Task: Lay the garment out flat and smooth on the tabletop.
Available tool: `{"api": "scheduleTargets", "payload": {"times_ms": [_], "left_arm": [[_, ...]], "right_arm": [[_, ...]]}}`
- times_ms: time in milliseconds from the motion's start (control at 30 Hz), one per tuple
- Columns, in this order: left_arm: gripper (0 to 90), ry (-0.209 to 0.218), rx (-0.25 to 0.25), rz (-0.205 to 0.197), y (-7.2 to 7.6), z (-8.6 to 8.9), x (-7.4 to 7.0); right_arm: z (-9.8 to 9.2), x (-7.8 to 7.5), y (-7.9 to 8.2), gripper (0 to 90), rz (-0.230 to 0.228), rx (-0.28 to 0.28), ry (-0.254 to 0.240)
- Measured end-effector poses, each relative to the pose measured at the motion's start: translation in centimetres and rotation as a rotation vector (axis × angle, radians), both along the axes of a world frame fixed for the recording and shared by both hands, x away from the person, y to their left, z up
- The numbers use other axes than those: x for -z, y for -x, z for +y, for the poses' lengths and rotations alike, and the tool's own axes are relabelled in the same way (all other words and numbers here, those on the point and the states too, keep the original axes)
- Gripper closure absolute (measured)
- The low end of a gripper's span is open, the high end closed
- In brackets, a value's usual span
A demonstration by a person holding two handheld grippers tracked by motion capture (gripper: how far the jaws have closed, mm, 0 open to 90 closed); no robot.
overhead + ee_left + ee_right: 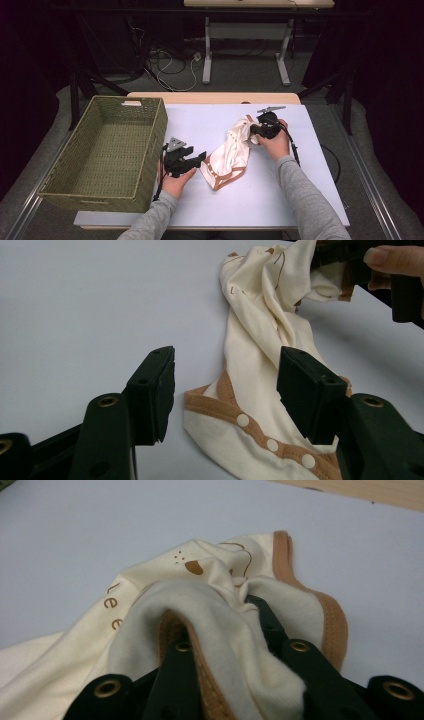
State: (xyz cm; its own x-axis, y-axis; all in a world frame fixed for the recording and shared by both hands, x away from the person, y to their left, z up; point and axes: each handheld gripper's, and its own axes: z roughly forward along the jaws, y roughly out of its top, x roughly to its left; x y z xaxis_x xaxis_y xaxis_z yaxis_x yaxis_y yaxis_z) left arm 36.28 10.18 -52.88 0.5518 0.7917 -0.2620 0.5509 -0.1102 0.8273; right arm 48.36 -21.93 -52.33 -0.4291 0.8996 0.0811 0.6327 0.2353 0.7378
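Woven green basket (pixel 107 150) sat at table's left edge, nothing visible inside. Cream baby garment (pixel 231 150) with tan trim lay on white table (pixel 260 195), right of basket. Right gripper (pixel 256 129) was clamped on garment's bunched far end. Left gripper (pixel 200 161) hovered parted, 2 jaws straddling near snap-button hem, pads not touching.

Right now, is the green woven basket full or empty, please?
Empty: the green woven basket shows only its bare woven floor; the cream garment lies on the table.
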Motion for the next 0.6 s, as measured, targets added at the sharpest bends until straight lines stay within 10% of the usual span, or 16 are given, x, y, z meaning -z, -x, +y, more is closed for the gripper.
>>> {"api": "scheduleTargets", "payload": {"times_ms": [333,600], "left_arm": [[40.9,-0.007,-0.003,-0.008,0.1,0.3,-0.1],[40.8,-0.001,-0.011,-0.003,0.0,0.4,-0.1]], "right_arm": [[0.2,0.5,0.5,69.5,0.031,-0.016,0.013],[0.1,-0.1,1.6,46.4,0.019,-0.025,0.014]]}}
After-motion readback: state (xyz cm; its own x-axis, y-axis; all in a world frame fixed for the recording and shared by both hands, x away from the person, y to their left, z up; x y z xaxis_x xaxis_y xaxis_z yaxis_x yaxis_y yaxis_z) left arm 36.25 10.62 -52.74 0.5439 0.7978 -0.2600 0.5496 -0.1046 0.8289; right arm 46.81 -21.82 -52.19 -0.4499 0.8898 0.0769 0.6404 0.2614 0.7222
